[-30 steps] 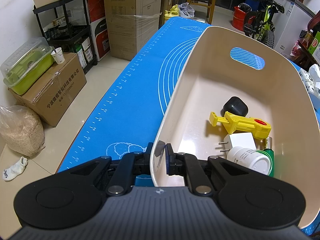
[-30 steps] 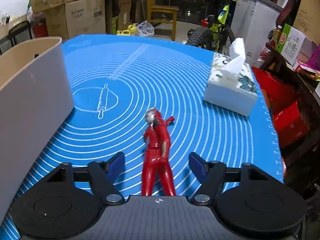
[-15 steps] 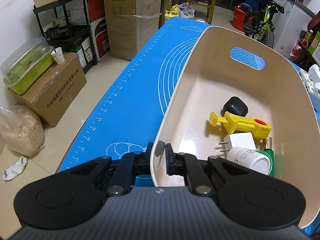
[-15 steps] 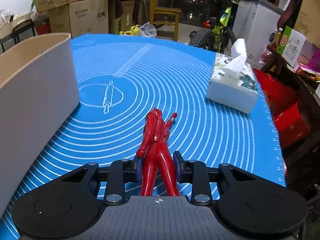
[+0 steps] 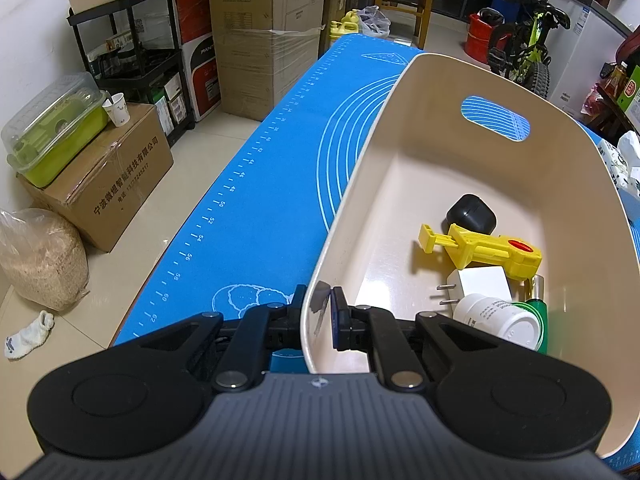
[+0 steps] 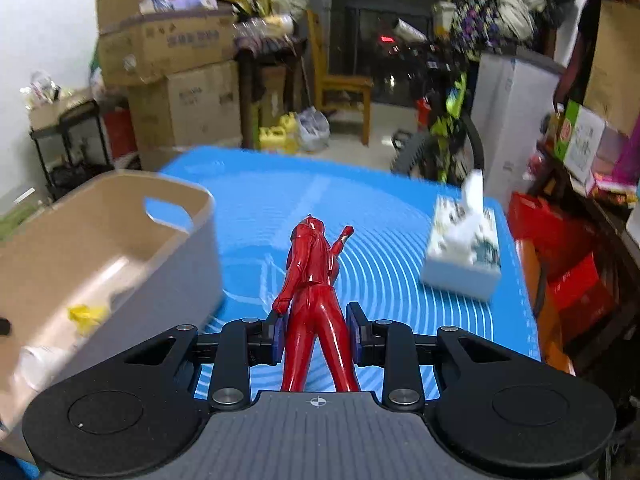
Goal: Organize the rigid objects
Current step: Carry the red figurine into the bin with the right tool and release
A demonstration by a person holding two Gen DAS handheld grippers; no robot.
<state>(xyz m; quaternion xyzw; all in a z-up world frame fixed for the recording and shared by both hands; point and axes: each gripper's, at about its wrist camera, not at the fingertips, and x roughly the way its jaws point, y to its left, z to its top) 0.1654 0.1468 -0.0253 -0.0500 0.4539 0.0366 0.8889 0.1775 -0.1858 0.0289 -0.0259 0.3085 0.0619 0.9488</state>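
My left gripper (image 5: 318, 312) is shut on the near rim of the beige bin (image 5: 384, 112), one finger outside and one inside. The bin holds a black case (image 5: 471, 213), a yellow toy tool (image 5: 488, 250), a white plug (image 5: 478, 280), a white bottle (image 5: 500, 320) and a green item (image 5: 538, 312). My right gripper (image 6: 316, 334) is shut on the legs of a red toy figure (image 6: 314, 276) and holds it lifted above the blue mat (image 6: 384, 216). The bin (image 6: 120, 216) lies to the figure's left in the right wrist view.
A tissue box (image 6: 464, 252) sits on the mat at the right. Cardboard boxes (image 5: 108, 184), a black shelf (image 5: 132, 60) and a sack (image 5: 40, 256) stand on the floor left of the table. A bicycle (image 5: 528, 52) and chair (image 6: 340, 84) stand beyond the far end.
My right gripper closed on the red figure and has lifted it off the mat, tilting up toward the bin. My left gripper has stayed clamped on the bin rim.
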